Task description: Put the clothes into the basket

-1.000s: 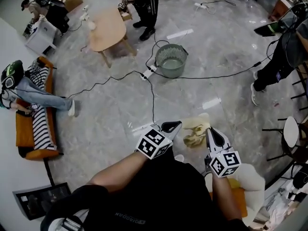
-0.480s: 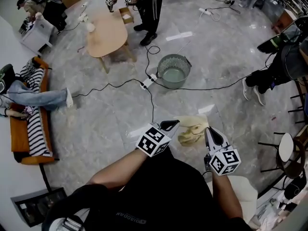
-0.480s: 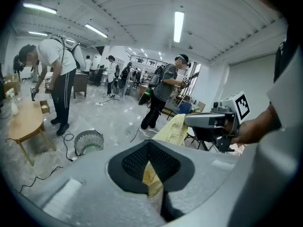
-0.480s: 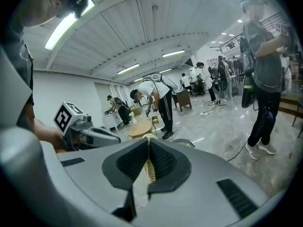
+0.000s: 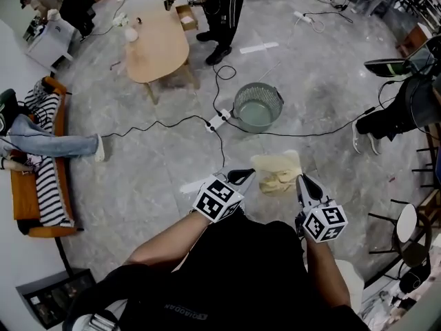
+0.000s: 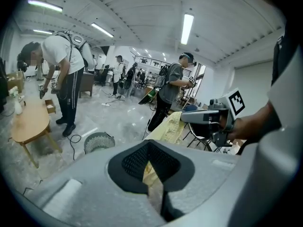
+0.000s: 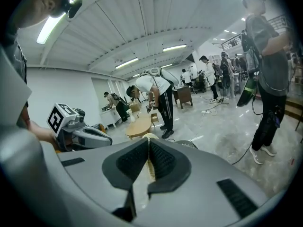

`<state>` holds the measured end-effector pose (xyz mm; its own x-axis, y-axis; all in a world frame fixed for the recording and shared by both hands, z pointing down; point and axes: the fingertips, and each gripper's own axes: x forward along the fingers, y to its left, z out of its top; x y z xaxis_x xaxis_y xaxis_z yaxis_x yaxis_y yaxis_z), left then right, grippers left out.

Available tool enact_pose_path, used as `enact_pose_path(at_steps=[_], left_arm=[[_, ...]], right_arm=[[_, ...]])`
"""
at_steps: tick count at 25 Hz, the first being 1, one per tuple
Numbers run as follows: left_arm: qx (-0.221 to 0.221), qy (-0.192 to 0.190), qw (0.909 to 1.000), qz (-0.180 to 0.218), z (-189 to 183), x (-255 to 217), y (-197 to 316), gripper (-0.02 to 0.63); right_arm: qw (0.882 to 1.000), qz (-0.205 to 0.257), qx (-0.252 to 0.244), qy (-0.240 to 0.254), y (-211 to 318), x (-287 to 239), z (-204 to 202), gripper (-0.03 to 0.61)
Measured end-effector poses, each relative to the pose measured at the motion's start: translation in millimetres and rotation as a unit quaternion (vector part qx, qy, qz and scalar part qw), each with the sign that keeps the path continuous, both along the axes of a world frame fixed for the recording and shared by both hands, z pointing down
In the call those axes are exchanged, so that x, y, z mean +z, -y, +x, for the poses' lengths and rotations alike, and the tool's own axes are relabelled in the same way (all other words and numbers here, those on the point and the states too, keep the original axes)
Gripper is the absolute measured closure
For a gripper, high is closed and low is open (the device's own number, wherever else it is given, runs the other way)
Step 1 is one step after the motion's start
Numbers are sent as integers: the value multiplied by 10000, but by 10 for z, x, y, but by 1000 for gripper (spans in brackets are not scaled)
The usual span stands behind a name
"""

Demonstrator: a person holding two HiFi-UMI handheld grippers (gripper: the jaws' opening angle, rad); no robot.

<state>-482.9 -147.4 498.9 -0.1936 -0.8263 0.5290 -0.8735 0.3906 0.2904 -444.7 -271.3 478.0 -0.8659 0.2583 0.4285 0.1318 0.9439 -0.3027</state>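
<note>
A pale yellow garment hangs above the floor between my two grippers in the head view. My left gripper is shut on its left edge, and my right gripper is shut on its right edge. In the left gripper view the yellow fabric runs from my left gripper's pads across to the right gripper. The right gripper view shows a thin fold of cloth pinched in my right gripper. A round grey-green basket stands on the floor ahead of the garment, apart from it.
A power strip with black cables lies on the floor left of the basket. Beyond stand a round wooden table and a person in black trousers. An orange sofa is at the left, and another person at the right.
Both grippers have carried the garment forward across the floor. The basket now sits closer to them in the head view. Both grips are unchanged.
</note>
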Motion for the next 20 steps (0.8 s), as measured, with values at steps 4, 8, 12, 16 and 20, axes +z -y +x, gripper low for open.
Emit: enact_pose_path(at_steps=[4,8,12,16,20], left_arm=[[-200,-38,9998,-16,-234,39,-116,614],[-453,-101,9989,-36,-434,114,-192,614],[-710,-113,9974,-43,-594,183,-266,614],[-972,-109,9952,-55,-808,188,-255,614],[-1225,-119,9924,-80,-1013,178,-193,614]], right_arm=[[9999,-7,-160,-37,-28,27,-346,552],[9993,-34,-363,-53,-64,87,-632,552],[9979,-30,-647,-89,-146,163,-865,552],[9961,-41,-871,-106,-137,170,-1116,552],[9931,-49,-1160,-150,-97,192,-1379,552]])
